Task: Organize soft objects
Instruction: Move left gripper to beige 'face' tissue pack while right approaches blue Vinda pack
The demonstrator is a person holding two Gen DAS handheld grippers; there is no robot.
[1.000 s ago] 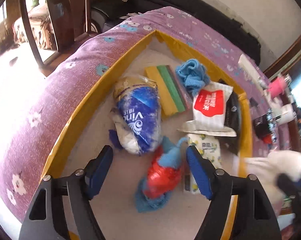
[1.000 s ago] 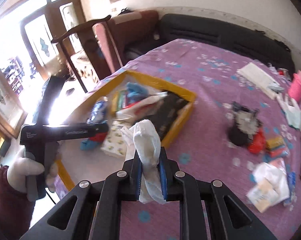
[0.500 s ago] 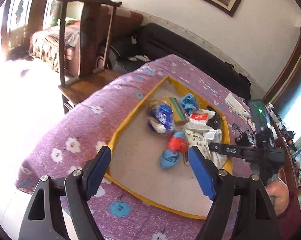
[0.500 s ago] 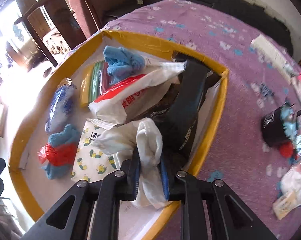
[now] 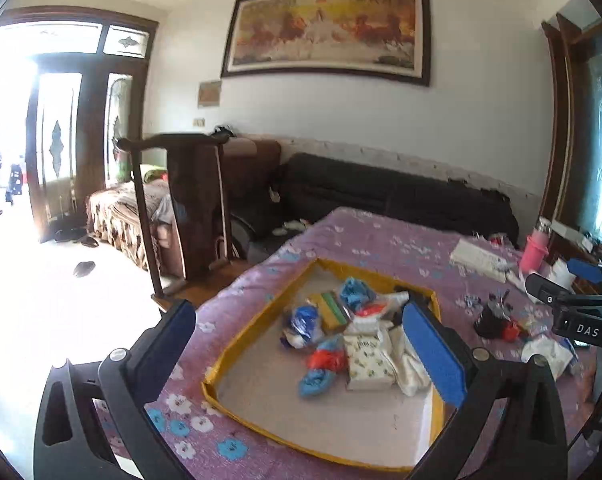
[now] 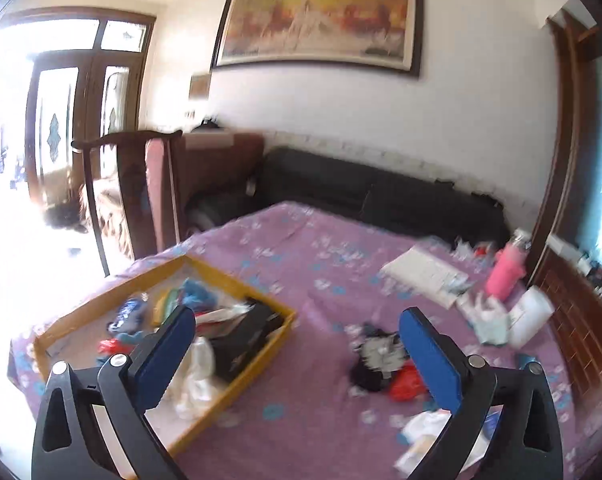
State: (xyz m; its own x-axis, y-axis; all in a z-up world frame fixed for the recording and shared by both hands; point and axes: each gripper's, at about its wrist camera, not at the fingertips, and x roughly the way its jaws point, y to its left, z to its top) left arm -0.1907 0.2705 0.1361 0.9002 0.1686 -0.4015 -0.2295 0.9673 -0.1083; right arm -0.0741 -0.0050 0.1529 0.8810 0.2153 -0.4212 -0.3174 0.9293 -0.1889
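One yellow-edged tray (image 5: 257,322) on the purple flowered cloth (image 5: 385,240); inside it, two blue fluffy cloths, one at the back (image 5: 355,293) and one at the front (image 5: 319,376) with one red bag (image 5: 324,358) on it; one blue and white pack (image 5: 303,322); one flat yellow and green pack (image 5: 330,309); one flowery tissue pack (image 5: 367,360); one white cloth (image 5: 409,364); one red and white bag (image 5: 375,312); one black thing (image 6: 247,338); outside the tray, one pink bottle (image 6: 506,274); one white roll (image 6: 531,316); one white flat box (image 6: 425,276); one big picture (image 5: 327,34) on the wall; one black sofa (image 5: 389,196); one wooden chair (image 5: 183,204); two grippers with blue pads, one left (image 5: 301,356) and one right (image 6: 297,360).
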